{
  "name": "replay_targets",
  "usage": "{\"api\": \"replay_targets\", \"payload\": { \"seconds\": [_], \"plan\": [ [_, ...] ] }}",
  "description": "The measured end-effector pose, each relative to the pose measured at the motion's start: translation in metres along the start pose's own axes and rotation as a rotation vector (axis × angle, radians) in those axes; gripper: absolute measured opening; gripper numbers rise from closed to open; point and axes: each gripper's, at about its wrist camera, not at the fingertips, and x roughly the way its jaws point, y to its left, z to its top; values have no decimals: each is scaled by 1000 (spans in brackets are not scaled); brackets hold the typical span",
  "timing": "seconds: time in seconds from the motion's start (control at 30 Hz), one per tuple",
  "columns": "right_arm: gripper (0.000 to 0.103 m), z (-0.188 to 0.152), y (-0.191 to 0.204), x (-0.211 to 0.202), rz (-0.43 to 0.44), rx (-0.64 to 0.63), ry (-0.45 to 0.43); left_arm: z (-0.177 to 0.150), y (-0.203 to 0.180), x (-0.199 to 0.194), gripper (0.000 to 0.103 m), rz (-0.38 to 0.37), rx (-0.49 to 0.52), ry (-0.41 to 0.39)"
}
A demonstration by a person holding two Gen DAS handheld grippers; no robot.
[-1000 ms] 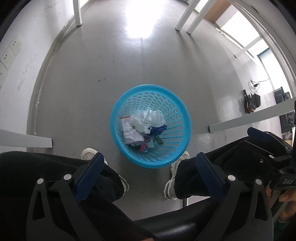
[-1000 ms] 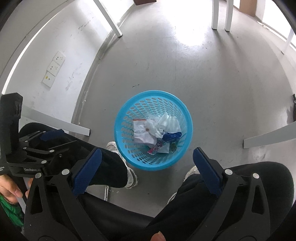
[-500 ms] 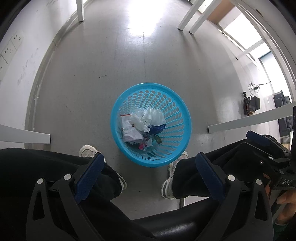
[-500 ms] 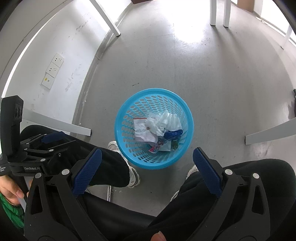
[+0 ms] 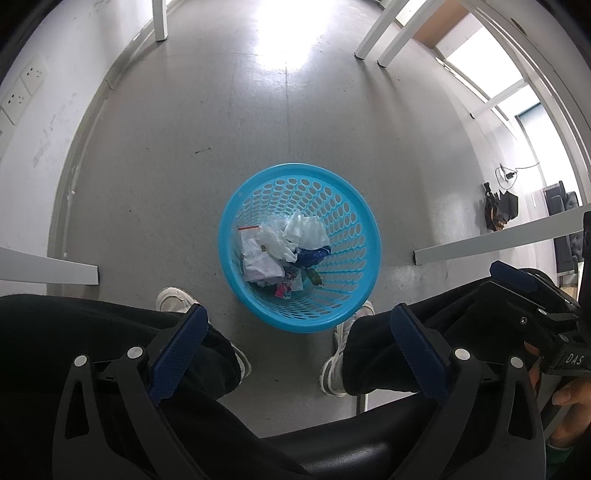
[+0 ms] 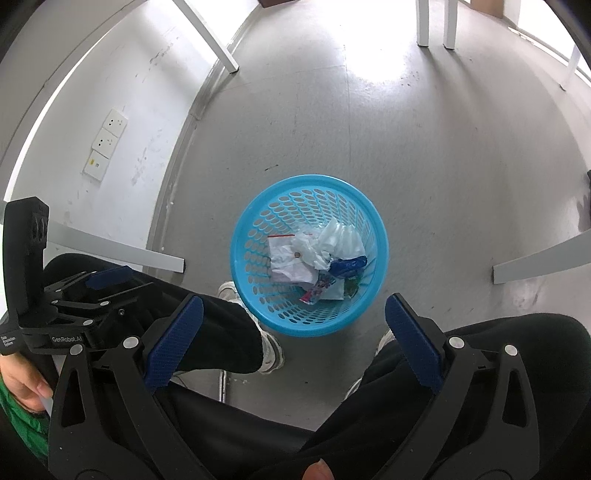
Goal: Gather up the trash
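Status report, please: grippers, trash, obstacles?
Left gripper open, empty. Right gripper open, empty. Trash lies inside blue basket. Nothing blocks basket.

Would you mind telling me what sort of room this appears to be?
Probably an office or workroom: white table legs on a grey floor, wall sockets, and a blue bin of trash between a seated person's feet.

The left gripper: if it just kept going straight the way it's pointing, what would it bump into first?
Probably the blue basket on the floor. The open left gripper points down between the person's knees, nearly at the basket's near rim, with the crumpled trash inside beyond. Depth is hard to judge.
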Motion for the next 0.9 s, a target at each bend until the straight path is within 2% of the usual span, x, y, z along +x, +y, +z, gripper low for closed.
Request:
{"api": "replay_targets", "payload": {
  "seconds": [0.9],
  "plan": [
    [94, -1, -2, 2, 0, 6, 3, 0, 0, 0, 97, 1, -2, 2]
  ]
}}
